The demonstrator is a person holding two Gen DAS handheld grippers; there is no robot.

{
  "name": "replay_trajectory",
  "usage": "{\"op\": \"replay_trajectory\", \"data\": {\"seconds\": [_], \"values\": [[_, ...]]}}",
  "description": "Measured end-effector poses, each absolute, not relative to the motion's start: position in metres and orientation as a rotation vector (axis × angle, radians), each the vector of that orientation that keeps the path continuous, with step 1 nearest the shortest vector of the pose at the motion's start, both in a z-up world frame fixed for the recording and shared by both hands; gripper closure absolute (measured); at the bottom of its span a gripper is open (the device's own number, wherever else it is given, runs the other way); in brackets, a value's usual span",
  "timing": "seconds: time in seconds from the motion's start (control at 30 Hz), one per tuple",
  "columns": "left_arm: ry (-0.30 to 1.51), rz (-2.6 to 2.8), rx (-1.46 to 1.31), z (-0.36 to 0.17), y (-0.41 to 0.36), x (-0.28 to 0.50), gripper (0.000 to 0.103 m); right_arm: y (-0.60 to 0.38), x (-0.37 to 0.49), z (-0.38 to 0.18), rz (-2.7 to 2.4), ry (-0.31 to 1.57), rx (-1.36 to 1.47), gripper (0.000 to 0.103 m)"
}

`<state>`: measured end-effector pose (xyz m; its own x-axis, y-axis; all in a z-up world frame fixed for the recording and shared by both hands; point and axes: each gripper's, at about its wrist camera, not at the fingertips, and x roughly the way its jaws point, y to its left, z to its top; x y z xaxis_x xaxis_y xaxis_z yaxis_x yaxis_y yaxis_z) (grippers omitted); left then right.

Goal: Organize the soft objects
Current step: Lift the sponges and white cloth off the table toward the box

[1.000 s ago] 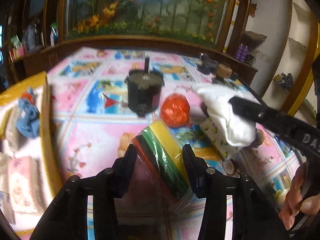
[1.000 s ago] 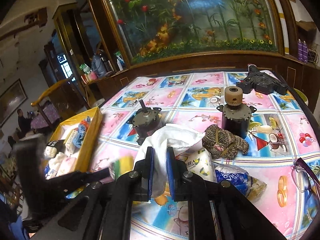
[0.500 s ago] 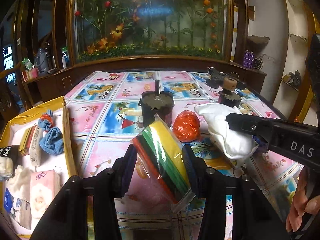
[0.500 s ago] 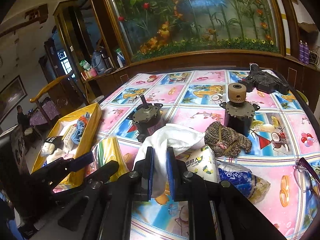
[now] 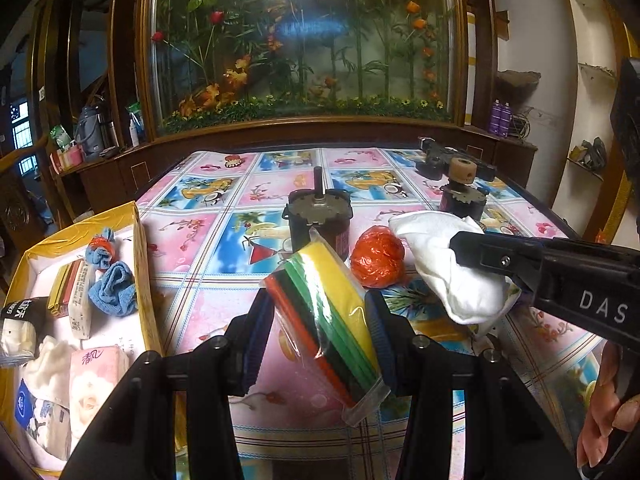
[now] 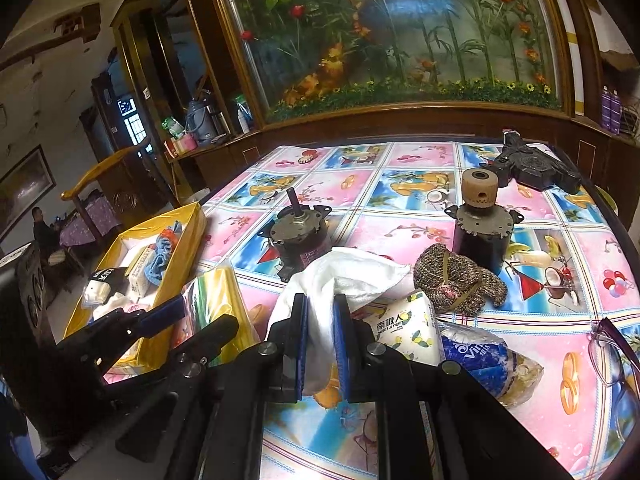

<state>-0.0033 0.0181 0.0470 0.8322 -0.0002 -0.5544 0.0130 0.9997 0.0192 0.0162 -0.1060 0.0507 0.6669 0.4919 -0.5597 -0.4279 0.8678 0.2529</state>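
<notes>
The left tongs (image 5: 316, 344) are clenched on a clear bag of coloured sponge cloths (image 5: 328, 308), held tilted above the near part of the worktop (image 5: 224, 232). The right tongs (image 6: 320, 344) are clamped tight on a white towel (image 6: 340, 276), lifted just right of the bag. An orange bundle (image 5: 376, 256) lies just beyond them, near a motor (image 5: 318, 220). At the left, the yellow box (image 5: 146, 276) holds blue socks (image 5: 114, 292) and tissue packs (image 5: 94, 384).

Two grippers, each holding something soft

The left gripper (image 5: 316, 344) squeezed a striped pack (image 5: 328, 312); the right gripper (image 5: 460, 246) pinched a white cloth (image 5: 452, 276).
</notes>
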Motion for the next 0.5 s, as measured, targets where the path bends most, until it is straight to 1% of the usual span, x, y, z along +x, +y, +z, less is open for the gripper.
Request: {"op": "replay_trajectory", "data": {"seconds": [0.5], "values": [[0.569, 0.005, 0.035, 0.0494, 0.0177, -0.0058, 0.057, -0.1047, 0.0148, 0.0508, 0.521, 0.660, 0.099, 0.090]]}}
